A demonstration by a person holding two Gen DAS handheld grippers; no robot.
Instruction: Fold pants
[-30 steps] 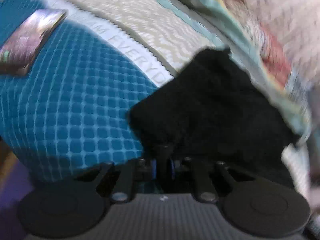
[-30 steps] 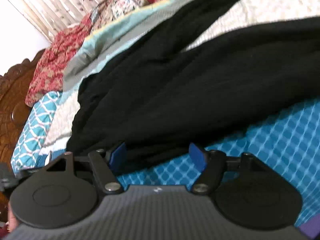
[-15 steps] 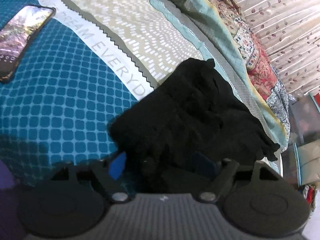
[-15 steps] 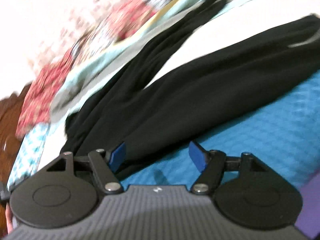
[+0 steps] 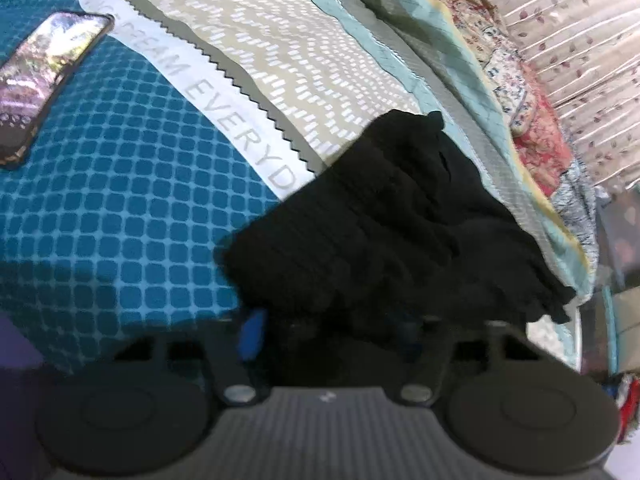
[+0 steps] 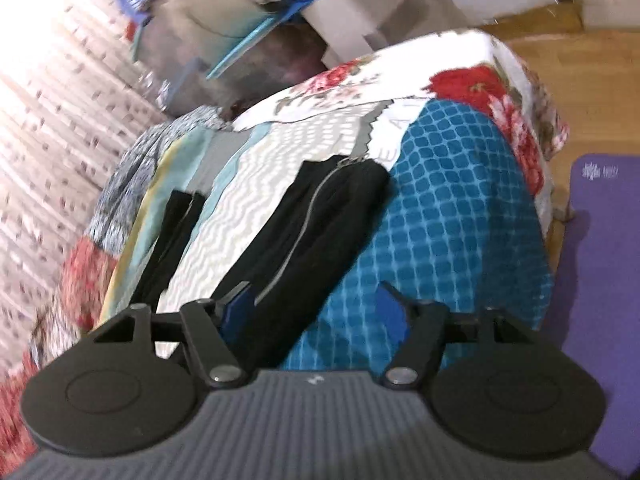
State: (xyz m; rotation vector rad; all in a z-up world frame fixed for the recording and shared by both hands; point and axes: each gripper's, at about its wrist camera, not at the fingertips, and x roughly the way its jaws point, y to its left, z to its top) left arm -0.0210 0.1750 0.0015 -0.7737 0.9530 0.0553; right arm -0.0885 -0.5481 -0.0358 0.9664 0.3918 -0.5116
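Note:
Black pants lie spread on a bed with a teal checked bedspread (image 5: 120, 208). In the left wrist view the bunched waist end (image 5: 380, 232) lies right in front of my left gripper (image 5: 330, 334). Its jaws are closing with black cloth between them; the left blue pad (image 5: 252, 336) shows bare beside the cloth and the right pad is buried in it. In the right wrist view one leg with a grey stripe (image 6: 320, 216) runs away from my right gripper (image 6: 316, 312), and the other leg (image 6: 172, 236) lies further left. The right jaws are closing slightly, wide apart, gripping nothing.
A phone (image 5: 48, 80) lies on the bedspread at the far left. A patterned quilt (image 5: 532, 128) and a curtain (image 5: 580, 60) run along the far side. Past the bed's foot stand a cardboard box (image 6: 380, 8) with clutter, and a purple mat (image 6: 592, 280) on the wooden floor.
My right gripper has swung and rolled from the pants' upper part toward the leg ends and the bed's foot. My left jaws went from shut on the cloth to apart around it.

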